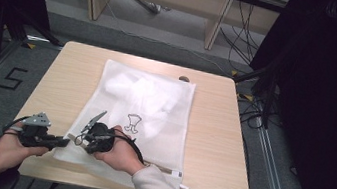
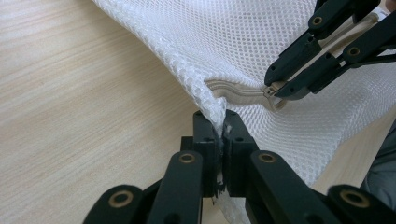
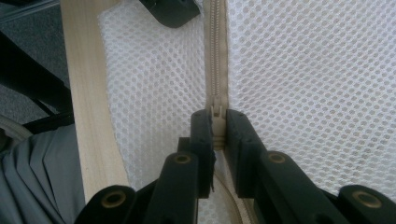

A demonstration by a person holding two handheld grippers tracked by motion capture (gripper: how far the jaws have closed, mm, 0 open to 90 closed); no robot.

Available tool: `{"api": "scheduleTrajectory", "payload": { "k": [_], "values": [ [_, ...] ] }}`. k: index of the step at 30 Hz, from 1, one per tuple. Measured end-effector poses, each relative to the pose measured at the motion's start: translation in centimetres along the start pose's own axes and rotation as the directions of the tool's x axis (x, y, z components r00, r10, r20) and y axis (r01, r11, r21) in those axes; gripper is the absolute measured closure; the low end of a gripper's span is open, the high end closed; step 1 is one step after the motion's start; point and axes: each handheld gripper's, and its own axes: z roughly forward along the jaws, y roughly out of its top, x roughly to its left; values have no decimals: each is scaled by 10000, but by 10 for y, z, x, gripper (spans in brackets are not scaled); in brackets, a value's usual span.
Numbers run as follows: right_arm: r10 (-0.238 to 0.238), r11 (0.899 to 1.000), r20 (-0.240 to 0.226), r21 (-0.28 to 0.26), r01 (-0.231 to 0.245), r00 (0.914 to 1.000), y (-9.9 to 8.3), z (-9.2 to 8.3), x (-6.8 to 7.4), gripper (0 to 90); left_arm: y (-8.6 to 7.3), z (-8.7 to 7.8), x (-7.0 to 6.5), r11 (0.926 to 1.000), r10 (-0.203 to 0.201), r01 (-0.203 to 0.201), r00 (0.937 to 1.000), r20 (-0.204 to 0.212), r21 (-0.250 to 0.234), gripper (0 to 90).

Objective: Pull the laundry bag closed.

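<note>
White mesh zippered laundry bag [image 1: 147,106] lies flat on the light wooden table [image 1: 209,146], its zipper edge nearest me. My left gripper [image 2: 222,128] is clamped on the bag's corner, anchoring the fabric. My right gripper [image 3: 217,126] is closed on the beige zipper pull [image 3: 216,112], just beside that corner, so the slider can run.

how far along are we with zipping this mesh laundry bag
Done: both grips are set. The left hand-held gripper is shut on the mesh laundry bag at its corner, and the right hand-held gripper is shut on the zipper pull. In hand: holding the bag steady. Left: likely running the pull along the beige zipper.
</note>
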Motion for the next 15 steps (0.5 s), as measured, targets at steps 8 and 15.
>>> {"api": "scheduleTrajectory", "payload": {
  "k": [8, 15],
  "values": [
    [66, 10000, -14, 29, -66, 10000, -3, -1, -1, 823, 0, 0, 1, 10000, -38, 39, 10000, -86, 42, 853],
    [-89, 9999, -2, 148, 89, 10000, -3, -3, -1, 823, 0, -1, 2, 9998, 110, -107, 9998, -138, 176, 854]
  ]
}}
